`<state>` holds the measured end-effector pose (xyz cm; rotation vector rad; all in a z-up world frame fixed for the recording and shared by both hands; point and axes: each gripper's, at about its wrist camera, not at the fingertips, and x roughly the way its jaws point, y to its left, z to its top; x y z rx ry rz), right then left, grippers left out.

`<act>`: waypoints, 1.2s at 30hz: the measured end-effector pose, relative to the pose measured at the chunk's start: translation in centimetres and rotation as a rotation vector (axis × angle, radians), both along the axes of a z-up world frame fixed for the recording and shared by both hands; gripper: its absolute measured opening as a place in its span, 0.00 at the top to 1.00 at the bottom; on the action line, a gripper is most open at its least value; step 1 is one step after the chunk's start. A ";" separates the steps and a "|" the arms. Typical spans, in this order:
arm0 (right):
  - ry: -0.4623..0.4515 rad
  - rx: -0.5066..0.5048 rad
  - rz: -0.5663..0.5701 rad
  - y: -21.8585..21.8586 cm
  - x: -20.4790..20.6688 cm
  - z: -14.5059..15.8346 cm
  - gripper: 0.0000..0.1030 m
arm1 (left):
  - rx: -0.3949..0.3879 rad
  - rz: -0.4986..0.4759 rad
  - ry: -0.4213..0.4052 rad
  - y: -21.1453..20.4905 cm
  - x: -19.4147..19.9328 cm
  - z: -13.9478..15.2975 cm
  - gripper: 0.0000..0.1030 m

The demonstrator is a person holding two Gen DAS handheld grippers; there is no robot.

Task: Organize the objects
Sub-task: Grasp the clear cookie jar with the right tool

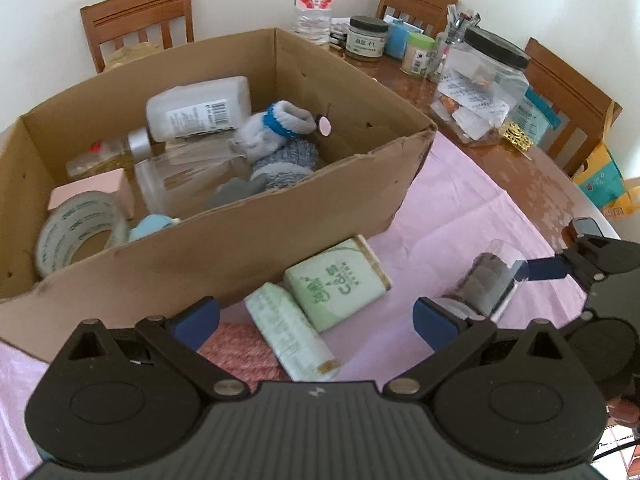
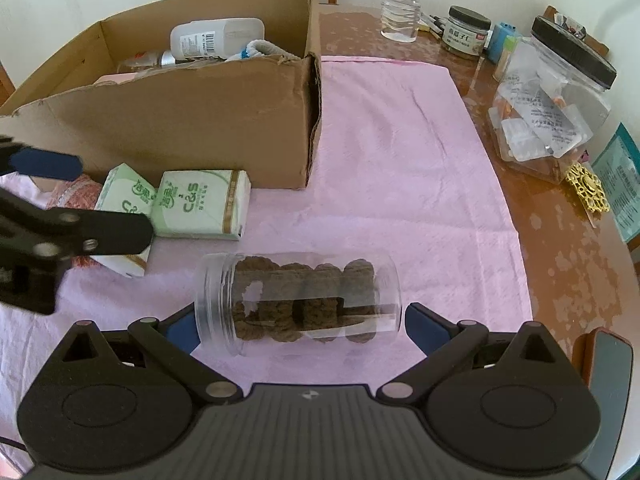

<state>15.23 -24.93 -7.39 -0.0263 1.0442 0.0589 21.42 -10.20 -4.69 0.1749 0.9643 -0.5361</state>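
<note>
Clear jar (image 2: 298,304) lying betw. spread right gripper (image 2: 298,330) fingers, left gripper (image 1: 316,318) wide apart over tissue packs (image 1: 338,280)

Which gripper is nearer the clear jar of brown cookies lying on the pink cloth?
Right. The right gripper has the cookie jar between its open fingers; the left gripper sits over the tissue packs, off to the jar's side.

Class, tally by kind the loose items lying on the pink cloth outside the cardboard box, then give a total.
Green tissue packs: 2
Clear jar of brown biscuits, on its side: 1
Pink knitted item, partly hidden: 1
Total: 4
</note>
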 end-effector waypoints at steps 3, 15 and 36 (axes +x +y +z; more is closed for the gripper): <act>0.002 0.010 0.018 -0.4 -0.3 -0.1 0.00 | 0.000 -0.014 0.009 -0.5 0.4 -0.5 0.01; 0.004 0.023 0.044 -1.1 -0.7 -0.2 0.00 | -0.109 -0.086 0.147 0.3 -0.1 -1.7 0.01; 0.004 0.013 0.065 -0.8 -0.8 0.1 0.00 | 0.026 -0.224 -0.017 -1.9 0.1 -1.4 0.01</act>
